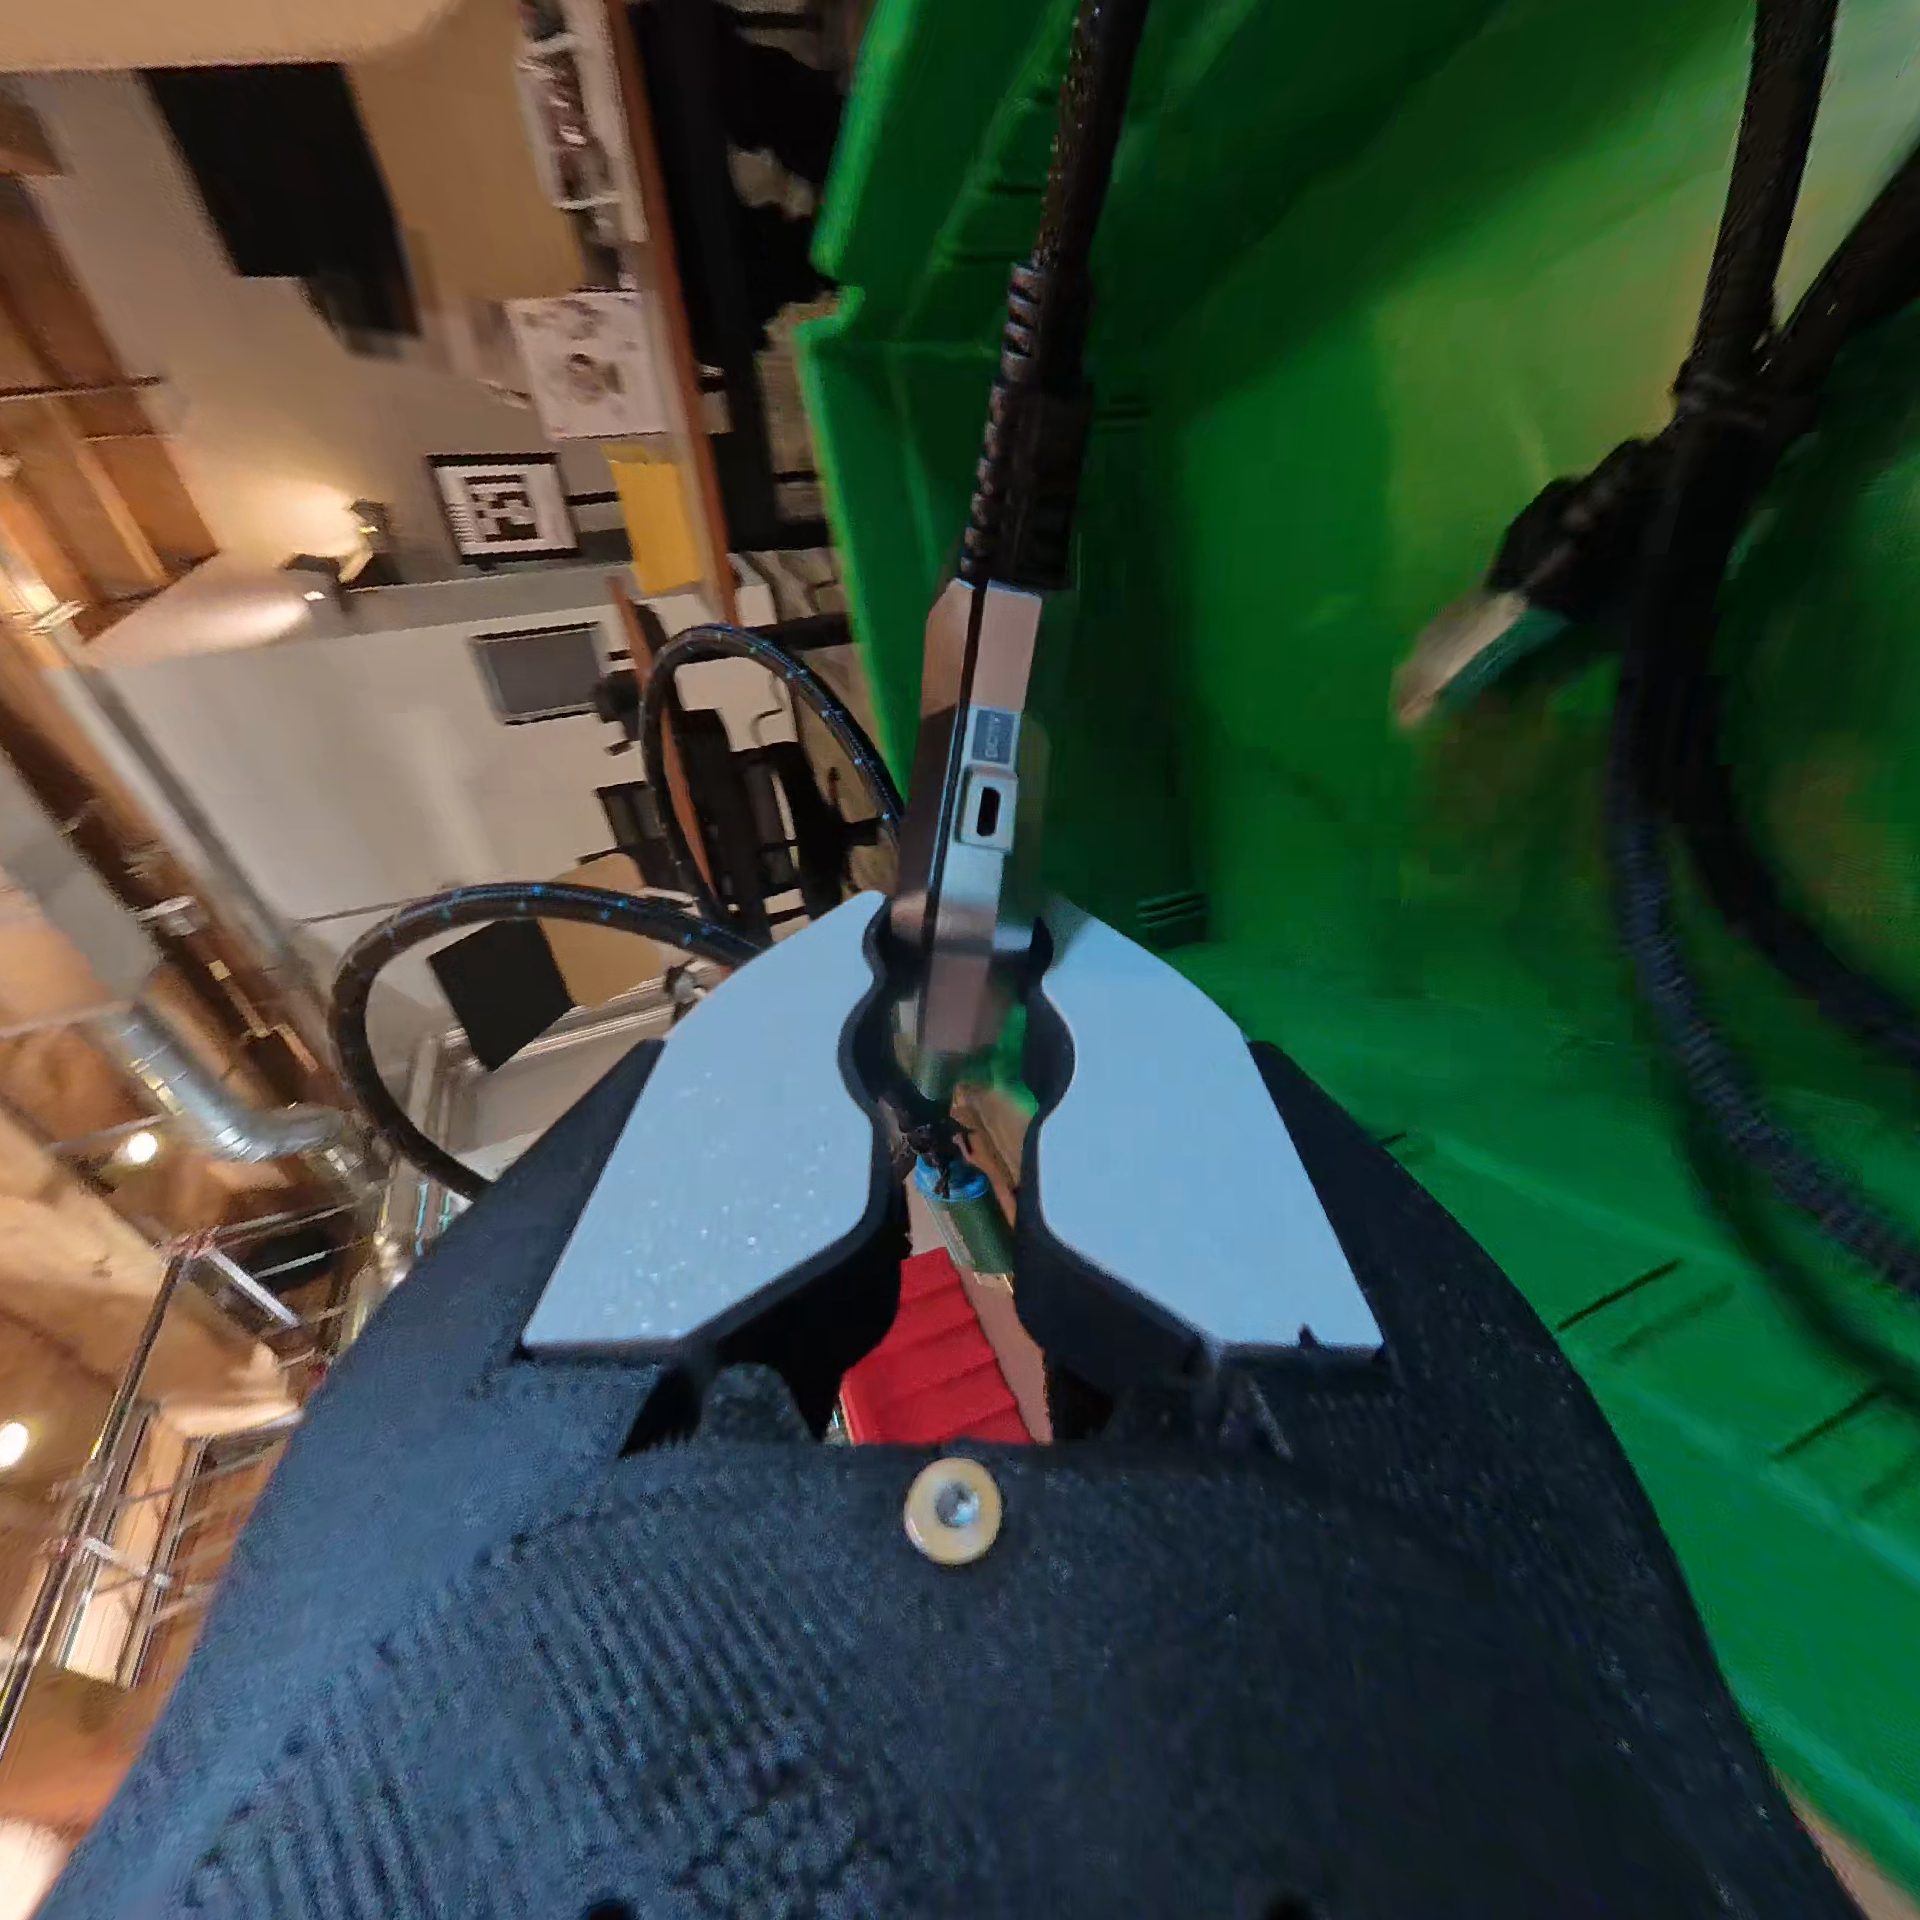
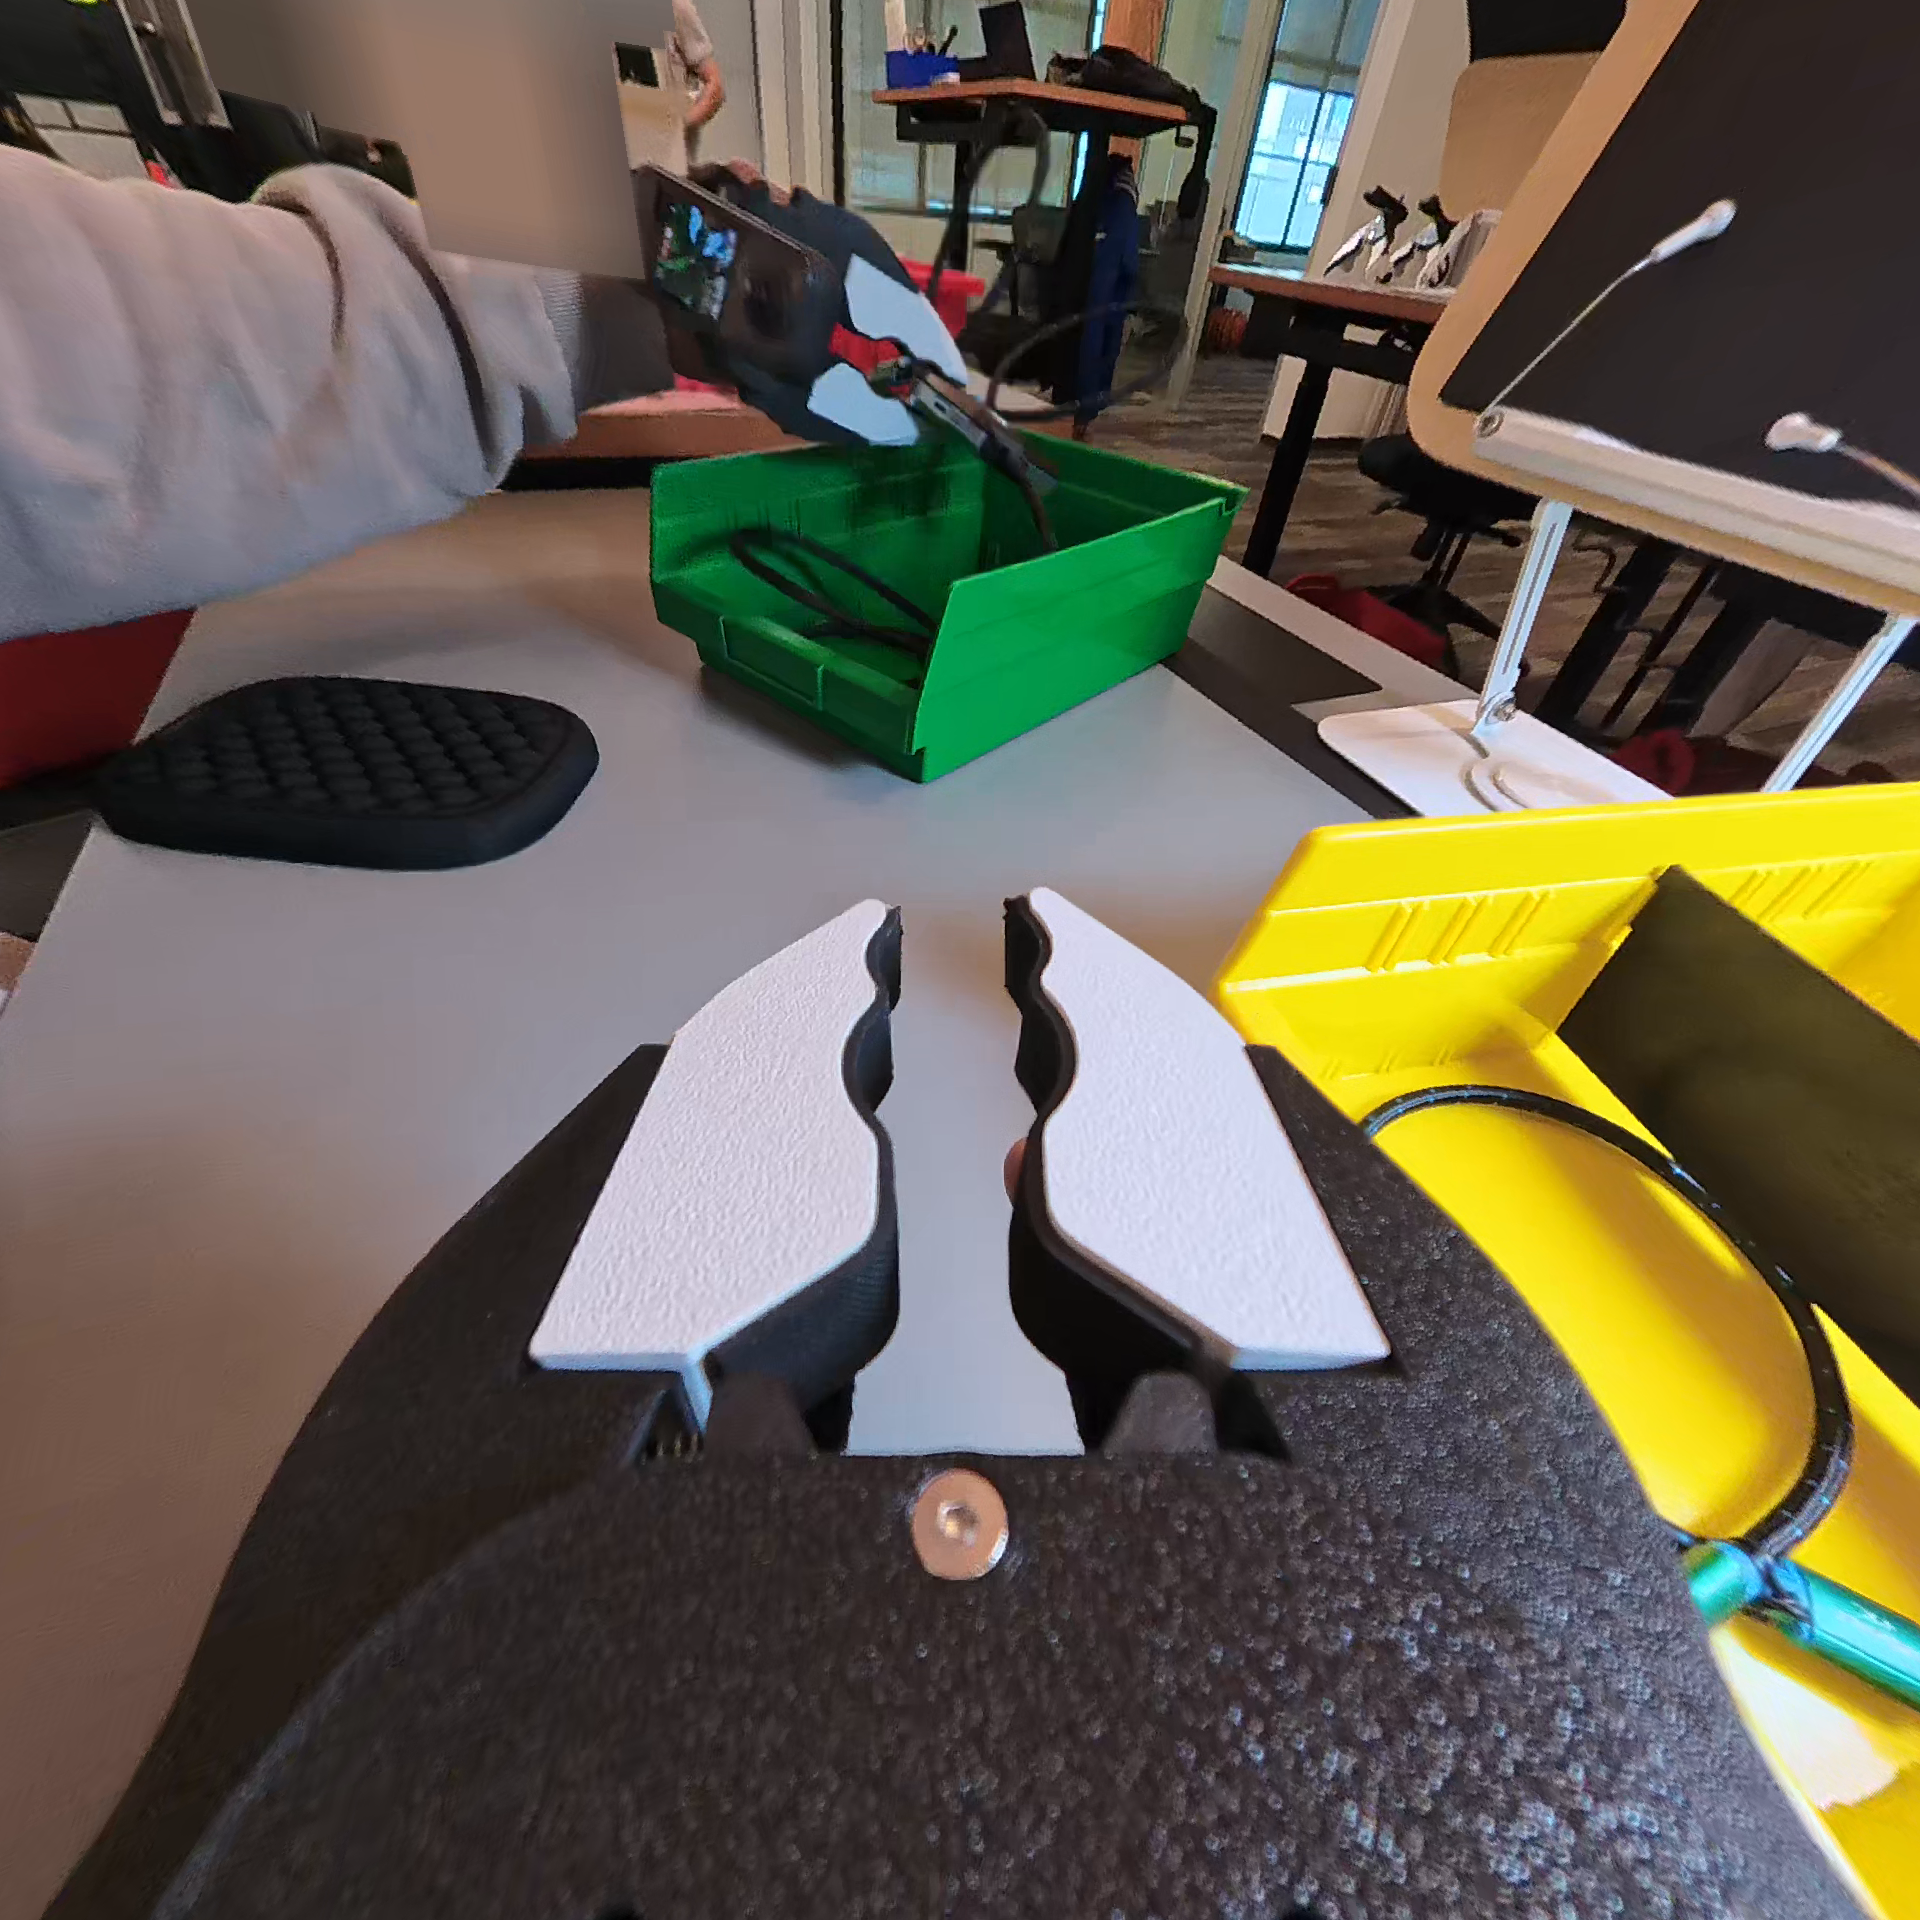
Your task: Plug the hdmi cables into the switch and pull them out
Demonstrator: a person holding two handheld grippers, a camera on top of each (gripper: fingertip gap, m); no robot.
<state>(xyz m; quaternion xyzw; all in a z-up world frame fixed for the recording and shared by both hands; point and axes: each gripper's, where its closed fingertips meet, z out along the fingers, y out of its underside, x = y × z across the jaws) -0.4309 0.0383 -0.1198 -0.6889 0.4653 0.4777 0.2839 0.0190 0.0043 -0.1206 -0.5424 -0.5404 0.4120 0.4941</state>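
We find the left claw clamped on the slim metal HDMI switch, held in the air over the open green bin. One black braided cable runs from the far end of the switch down into that bin, and appears to be seated. A second braided cable loops off to the left from behind the claw; we cannot tell whether it is plugged into the near end. A loose HDMI plug, blurred, hangs free inside the green bin beside a further black cable.

The right claw stands narrowly parted and empty, low over the grey worktop, just beside the yellow bin. That bin holds another black cable with a teal-sleeved end, and a dark panel.

Our judgement: the task is mid-course. At least one connection seems made; at least one plug is out, whether awaiting insertion or already withdrawn we cannot say. The cable in the yellow bin looks untouched.

Count: one switch; two claws; two bins, one green, one yellow; at least three cable runs near the switch; one cable in the yellow bin. One black textured pad lies on the worktop.
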